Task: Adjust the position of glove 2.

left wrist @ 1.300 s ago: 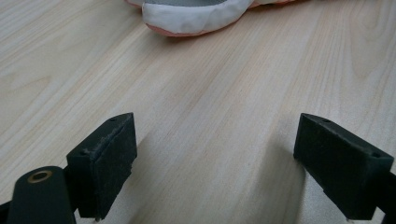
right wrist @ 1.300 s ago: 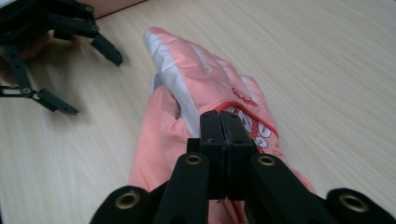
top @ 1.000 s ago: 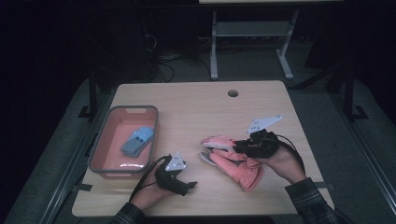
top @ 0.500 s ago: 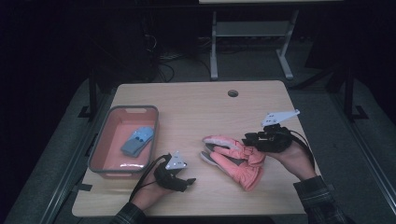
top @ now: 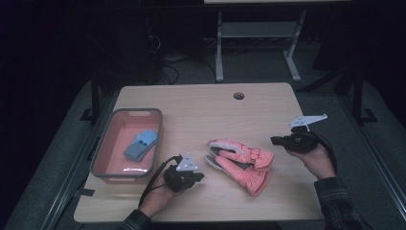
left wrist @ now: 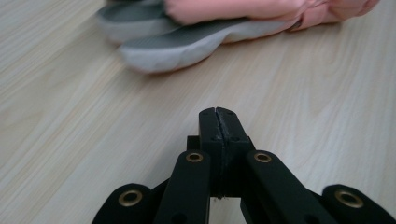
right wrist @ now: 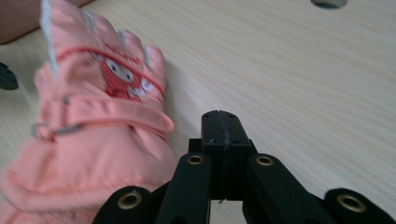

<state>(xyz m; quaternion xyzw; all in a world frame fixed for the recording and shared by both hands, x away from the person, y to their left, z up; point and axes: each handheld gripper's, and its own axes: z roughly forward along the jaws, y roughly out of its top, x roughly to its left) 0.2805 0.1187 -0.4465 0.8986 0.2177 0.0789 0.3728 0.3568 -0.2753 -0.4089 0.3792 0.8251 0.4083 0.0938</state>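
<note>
From above, the pink ski gloves (top: 242, 160) lie mid-worktop (top: 201, 103) between your left claw (top: 197, 176) and right claw (top: 275, 140). Left gripper view: jaws just closed, empty. Right gripper view: together, empty. You're likely between grasps; next, reopen over a cuff.

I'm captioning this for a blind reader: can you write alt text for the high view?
Pink gloves lie on a wooden table between two hand-held grippers, left and right, both shut and empty. A pink bin at left holds something blue.
</note>
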